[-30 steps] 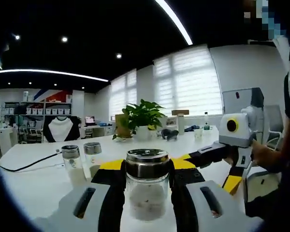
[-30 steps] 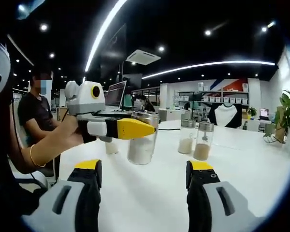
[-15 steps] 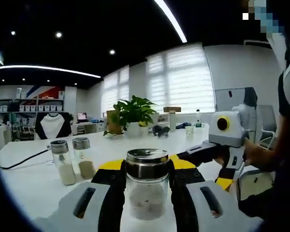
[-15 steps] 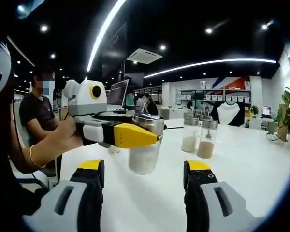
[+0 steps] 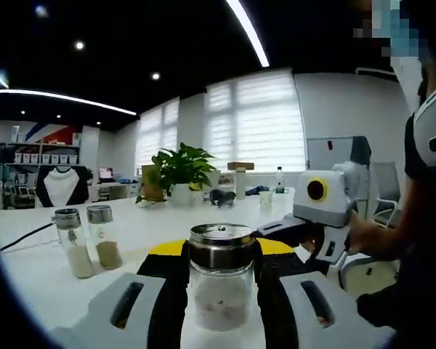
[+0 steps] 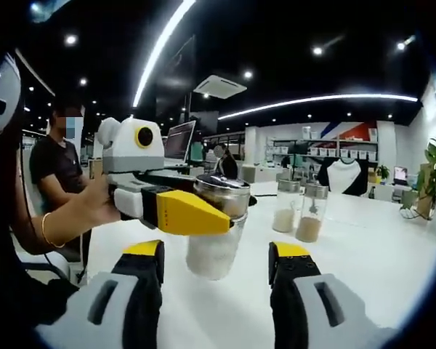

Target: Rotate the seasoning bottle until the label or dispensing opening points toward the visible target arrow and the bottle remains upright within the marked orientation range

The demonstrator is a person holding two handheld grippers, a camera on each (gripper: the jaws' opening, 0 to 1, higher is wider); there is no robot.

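- Left gripper (image 5: 219,280): jaws closed on the seasoning bottle (image 5: 220,285), gripping its glass body just below the metal cap.
- Seasoning bottle: upright, held above the white table (image 5: 149,222); its base appears clear of the tabletop in the right gripper view, though fisheye distortion makes this uncertain. Pale contents fill the lower part.
- Right gripper (image 6: 214,263): jaws apart, holding nothing, positioned just beside the bottle.
- Two spice jars (image 6: 299,211) stand close together on the table, well apart from the held bottle.
- A potted plant (image 5: 176,172) stands farther back on the table.
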